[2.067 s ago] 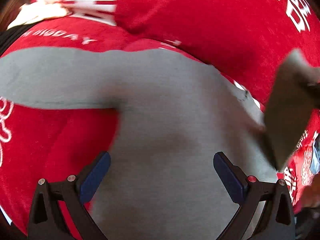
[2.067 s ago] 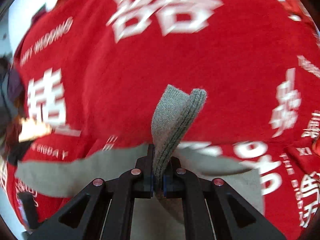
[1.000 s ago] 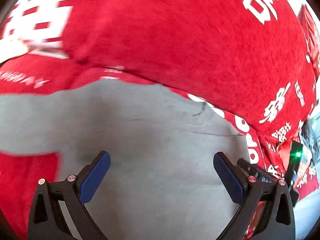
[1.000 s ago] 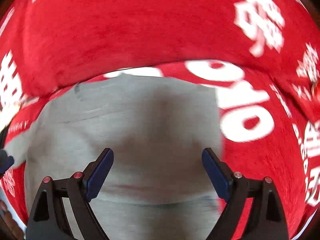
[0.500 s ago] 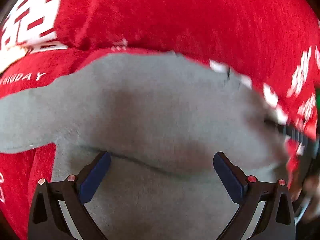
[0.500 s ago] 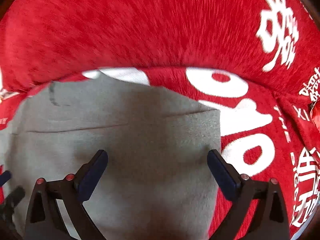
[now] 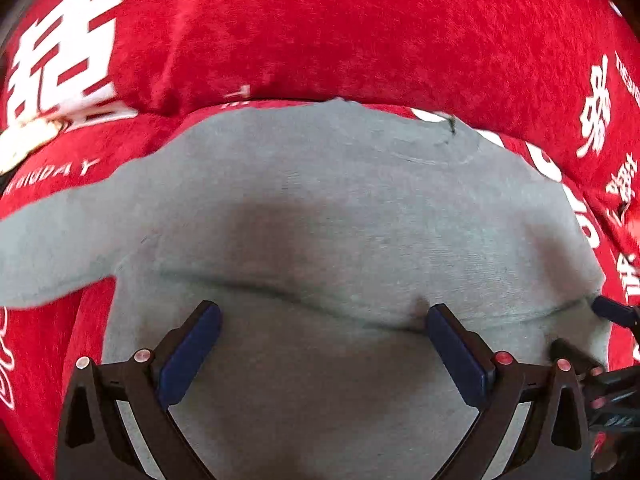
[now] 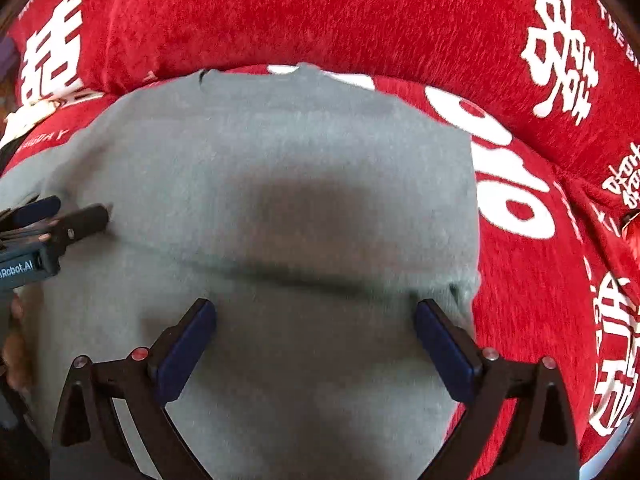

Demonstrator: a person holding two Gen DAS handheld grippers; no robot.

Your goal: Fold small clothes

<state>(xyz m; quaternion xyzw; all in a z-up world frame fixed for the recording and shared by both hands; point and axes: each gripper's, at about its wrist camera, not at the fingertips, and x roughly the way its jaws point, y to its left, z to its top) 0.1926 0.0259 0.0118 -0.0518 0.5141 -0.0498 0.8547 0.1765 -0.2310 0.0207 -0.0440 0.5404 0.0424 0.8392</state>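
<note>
A small grey knit sweater [image 7: 328, 208] lies flat on a red blanket [image 7: 320, 28]; it also shows in the right wrist view [image 8: 280, 160]. One sleeve [image 7: 52, 232] stretches out to the left. A fold crease crosses the cloth just ahead of both grippers. My left gripper [image 7: 322, 320] is open and empty, low over the sweater's near part. My right gripper [image 8: 314, 312] is open and empty over the sweater's right half, its right pad near the sweater's right edge. Each gripper shows at the edge of the other's view.
The red blanket with white printed characters [image 8: 560, 56] covers the whole surface and rises in a fold behind the sweater [image 8: 320, 12]. A light object [image 7: 28, 140] lies at the far left.
The right gripper let go of the grey sleeve it held up and opened. Both grippers have since come down low over the sweater, where a fold crease now shows.
</note>
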